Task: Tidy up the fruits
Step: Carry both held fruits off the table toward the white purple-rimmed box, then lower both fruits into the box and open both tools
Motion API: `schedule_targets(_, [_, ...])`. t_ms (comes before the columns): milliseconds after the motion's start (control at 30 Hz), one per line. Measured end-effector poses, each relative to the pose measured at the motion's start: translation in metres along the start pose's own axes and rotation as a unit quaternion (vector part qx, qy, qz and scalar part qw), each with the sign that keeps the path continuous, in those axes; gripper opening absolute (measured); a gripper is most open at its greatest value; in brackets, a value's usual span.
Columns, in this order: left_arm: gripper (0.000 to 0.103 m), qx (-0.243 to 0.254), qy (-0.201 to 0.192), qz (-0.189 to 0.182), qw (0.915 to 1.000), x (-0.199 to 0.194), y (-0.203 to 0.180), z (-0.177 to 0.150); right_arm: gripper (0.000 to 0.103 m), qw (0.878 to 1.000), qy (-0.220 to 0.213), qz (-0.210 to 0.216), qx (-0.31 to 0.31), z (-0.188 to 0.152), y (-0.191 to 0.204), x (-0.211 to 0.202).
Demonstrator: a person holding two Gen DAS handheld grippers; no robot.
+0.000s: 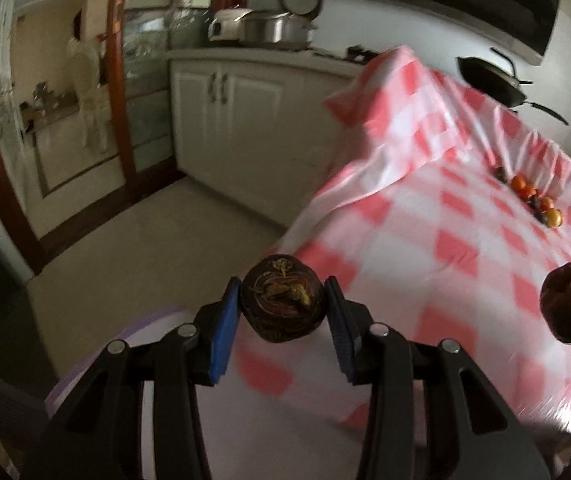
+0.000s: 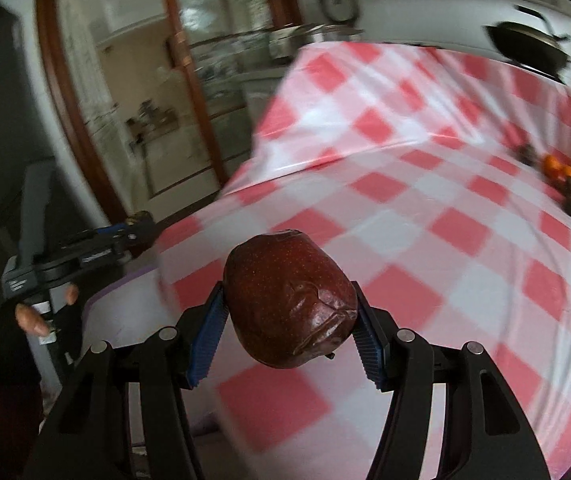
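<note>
Pretty much the whole middle of the checkered tablecloth (image 2: 425, 208) is wide open. Only stuff in the way is the fruit row (image 2: 569, 190) near the right edge and a black pan (image 2: 525, 46) at the upper right. Cabinets (image 1: 237, 120) stand beyond the floor gap at upper left in the left view.

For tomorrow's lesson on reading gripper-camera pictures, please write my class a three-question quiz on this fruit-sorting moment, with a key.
1. True or false: both grippers are empty.
2. What lies in a row on the far side of the tablecloth? A) spoons B) small fruits C) cups
3. Fill in: the cloth is checked in white and ____.

Key
1. False: the left gripper is shut on a dark round fruit, and the right gripper is shut on a wrinkled red apple.
2. B: the row of small fruits, orange and dark.
3. Pink.
</note>
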State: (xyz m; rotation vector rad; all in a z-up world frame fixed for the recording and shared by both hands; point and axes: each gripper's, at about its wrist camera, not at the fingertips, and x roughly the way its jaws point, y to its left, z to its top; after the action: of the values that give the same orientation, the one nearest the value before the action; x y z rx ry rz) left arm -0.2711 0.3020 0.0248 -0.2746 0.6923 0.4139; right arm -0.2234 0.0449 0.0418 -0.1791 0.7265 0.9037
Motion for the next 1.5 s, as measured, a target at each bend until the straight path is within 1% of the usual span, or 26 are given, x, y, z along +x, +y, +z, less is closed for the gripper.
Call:
schedule_targets(133, [0.042,-0.029,0.037,0.014,0.9988,0.001,0.038,-0.025,0.058,0.997,0.024,0.046,-0.049,-0.002,0.043,0.014])
schedule_targets(200, [0.042,-0.039,0.050,0.027,0.9977,0.004,0.053,-0.036,0.058,0.993,0.037,0.077,-0.081,-0.004,0.070,0.021])
schedule_targets(300, [0.042,-0.051,0.072,0.051,0.9948,0.012,0.074,-0.054,0.058,0.981,0.067,0.118,-0.135,-0.013,0.113,0.038])
schedule_targets(333, [0.042,-0.056,0.086,0.058,0.9930,0.019,0.082,-0.060,0.058,0.978,0.077,0.123,-0.150,-0.017,0.123,0.044])
schedule_targets(400, [0.042,-0.062,0.108,0.072,0.9896,0.030,0.091,-0.070,0.058,0.968,0.112,0.130,-0.184,-0.030,0.146,0.065])
schedule_targets(467, [0.042,-0.067,0.135,0.088,0.9846,0.044,0.101,-0.081,0.058,0.956,0.157,0.132,-0.210,-0.044,0.164,0.093])
schedule_targets(533, [0.042,-0.079,0.163,0.097,0.9787,0.058,0.111,-0.093,0.058,0.945,0.196,0.123,-0.231,-0.059,0.176,0.119])
schedule_targets(600, [0.042,-0.089,0.189,0.103,0.9725,0.072,0.118,-0.103,0.058,0.933,0.244,0.112,-0.241,-0.072,0.185,0.150])
schedule_targets(633, [0.042,-0.096,0.209,0.109,0.9671,0.081,0.123,-0.110,0.058,0.927,0.268,0.107,-0.241,-0.078,0.188,0.166])
schedule_targets(667, [0.042,-0.101,0.223,0.113,0.9628,0.088,0.126,-0.116,0.058,0.922,0.282,0.104,-0.244,-0.081,0.191,0.176])
schedule_targets(700, [0.042,-0.105,0.231,0.116,0.9603,0.091,0.128,-0.120,0.058,0.916,0.300,0.097,-0.250,-0.085,0.195,0.187])
schedule_targets(733, [0.042,-0.113,0.246,0.122,0.9548,0.099,0.131,-0.127,0.058,0.909,0.314,0.087,-0.258,-0.090,0.200,0.198])
schedule_targets(800, [0.042,-0.137,0.272,0.127,0.9440,0.111,0.139,-0.139,0.058,0.900,0.336,0.074,-0.270,-0.097,0.207,0.214])
schedule_targets(867, [0.042,-0.153,0.284,0.127,0.9380,0.117,0.146,-0.146,0.058,0.886,0.358,0.063,-0.288,-0.107,0.216,0.227])
schedule_targets(967, [0.043,-0.168,0.292,0.135,0.9319,0.124,0.152,-0.152,0.058,0.871,0.378,0.057,-0.310,-0.119,0.224,0.239])
schedule_targets(1067, [0.043,-0.174,0.290,0.141,0.9304,0.127,0.156,-0.153,0.058,0.862,0.390,0.057,-0.319,-0.129,0.229,0.243])
schedule_targets(1133, [0.043,-0.173,0.286,0.147,0.9308,0.127,0.156,-0.152,0.059,0.860,0.395,0.054,-0.319,-0.133,0.230,0.247])
schedule_targets(1167, [0.043,-0.172,0.285,0.150,0.9309,0.127,0.156,-0.152,0.059,0.860,0.396,0.052,-0.317,-0.129,0.233,0.258])
schedule_targets(1267, [0.043,-0.178,0.282,0.152,0.9305,0.125,0.153,-0.150,0.059,0.863,0.400,0.046,-0.306,-0.128,0.232,0.264])
schedule_targets(1300, [0.046,-0.181,0.277,0.151,0.9314,0.123,0.154,-0.148,0.059,0.864,0.401,0.046,-0.301,-0.126,0.231,0.265])
schedule_targets(1333, [0.052,-0.183,0.271,0.152,0.9327,0.120,0.154,-0.146,0.059,0.865,0.401,0.048,-0.297,-0.125,0.231,0.265])
schedule_targets(1367, [0.055,-0.184,0.266,0.154,0.9337,0.117,0.155,-0.144,0.061,0.872,0.391,0.053,-0.289,-0.119,0.231,0.263])
schedule_targets(1400, [0.061,-0.185,0.261,0.156,0.9347,0.115,0.155,-0.142,0.067,0.877,0.383,0.057,-0.284,-0.114,0.231,0.260])
schedule_targets(1433, [0.065,-0.185,0.256,0.157,0.9357,0.112,0.155,-0.139,0.070,0.883,0.374,0.060,-0.279,-0.107,0.228,0.257])
schedule_targets(1467, [0.067,-0.185,0.252,0.157,0.9369,0.109,0.155,-0.137,0.073,0.889,0.362,0.065,-0.274,-0.100,0.228,0.252])
schedule_targets(1500, [0.071,-0.186,0.249,0.155,0.9380,0.107,0.152,-0.133,0.073,0.893,0.353,0.069,-0.270,-0.101,0.227,0.241])
